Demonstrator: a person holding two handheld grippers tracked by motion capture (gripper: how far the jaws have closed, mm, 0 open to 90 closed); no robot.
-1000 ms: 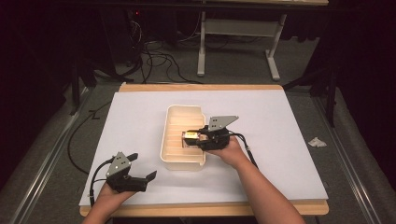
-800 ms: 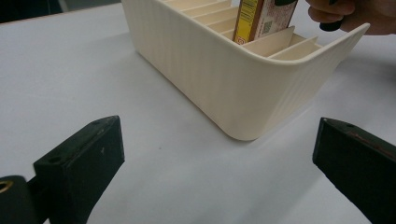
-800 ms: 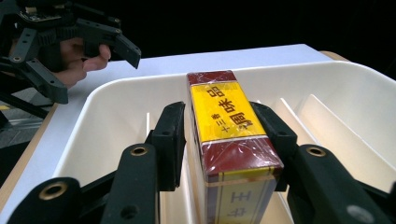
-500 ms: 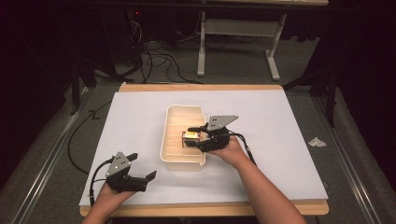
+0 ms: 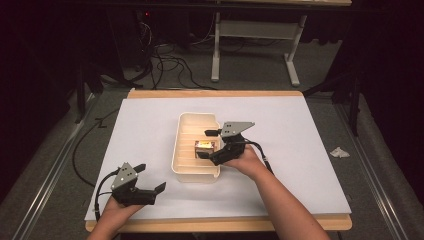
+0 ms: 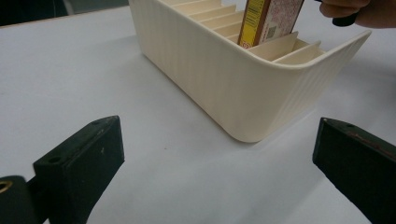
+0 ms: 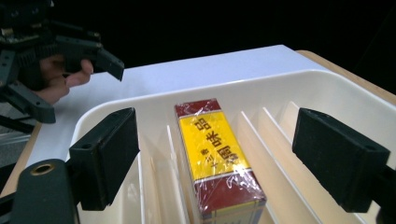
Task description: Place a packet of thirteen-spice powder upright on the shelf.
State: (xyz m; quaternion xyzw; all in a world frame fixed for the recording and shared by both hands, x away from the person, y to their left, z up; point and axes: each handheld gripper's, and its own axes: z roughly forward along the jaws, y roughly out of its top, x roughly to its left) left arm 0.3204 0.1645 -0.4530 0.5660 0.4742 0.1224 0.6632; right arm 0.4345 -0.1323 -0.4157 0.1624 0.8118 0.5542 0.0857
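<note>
Standing upright in a slot of the cream divided tray [image 5: 186, 167], between the wide-open, empty jaws of the right hand-held gripper [image 5: 212, 143], the film-wrapped box [image 7: 215, 154] looks light, stiff and slippery, best pinched across its narrow sides.

High overhead, two close views sharing tray [image 5: 196, 170]
</note>
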